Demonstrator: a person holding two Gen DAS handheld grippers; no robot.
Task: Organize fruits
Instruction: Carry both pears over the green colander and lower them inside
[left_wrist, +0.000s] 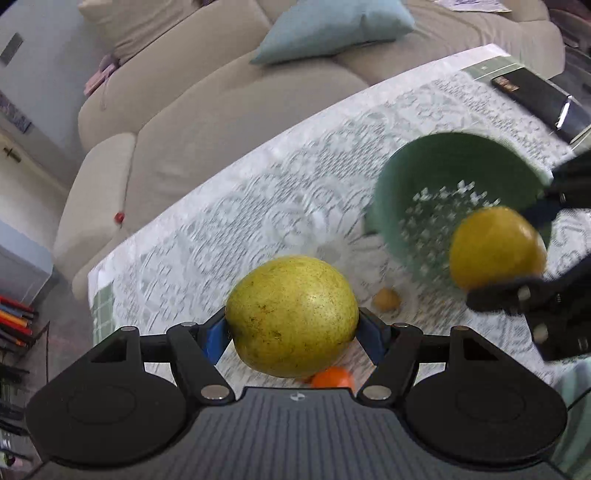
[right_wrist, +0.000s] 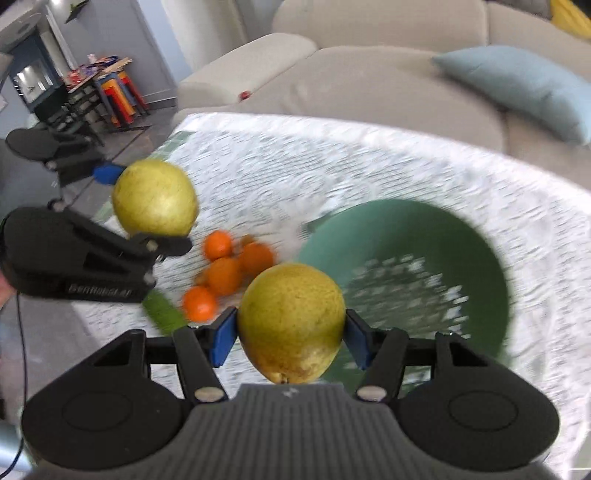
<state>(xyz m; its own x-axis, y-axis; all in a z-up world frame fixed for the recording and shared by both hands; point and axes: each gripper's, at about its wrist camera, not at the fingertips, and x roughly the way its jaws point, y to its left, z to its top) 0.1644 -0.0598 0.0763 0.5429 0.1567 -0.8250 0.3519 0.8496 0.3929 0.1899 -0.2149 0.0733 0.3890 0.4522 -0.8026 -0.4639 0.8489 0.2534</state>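
My left gripper (left_wrist: 291, 328) is shut on a yellow-green pear (left_wrist: 291, 314) and holds it above the table; the same pear (right_wrist: 155, 197) shows at the left of the right wrist view. My right gripper (right_wrist: 290, 336) is shut on a second yellow-green pear (right_wrist: 291, 321), held near the rim of a green colander bowl (right_wrist: 476, 236). That pear (left_wrist: 496, 247) appears over the bowl (left_wrist: 417, 170) in the left wrist view. Several oranges (right_wrist: 225, 273) lie on the table left of the bowl. One orange (left_wrist: 332, 378) shows under my left pear.
A white lace tablecloth (left_wrist: 258, 206) covers the table. A green vegetable (right_wrist: 162, 312) lies near the oranges. A small brown fruit (left_wrist: 386, 300) sits by the bowl. A black box (left_wrist: 535, 99) lies at the far right. A beige sofa (left_wrist: 207, 92) with a blue cushion (left_wrist: 332, 26) stands behind.
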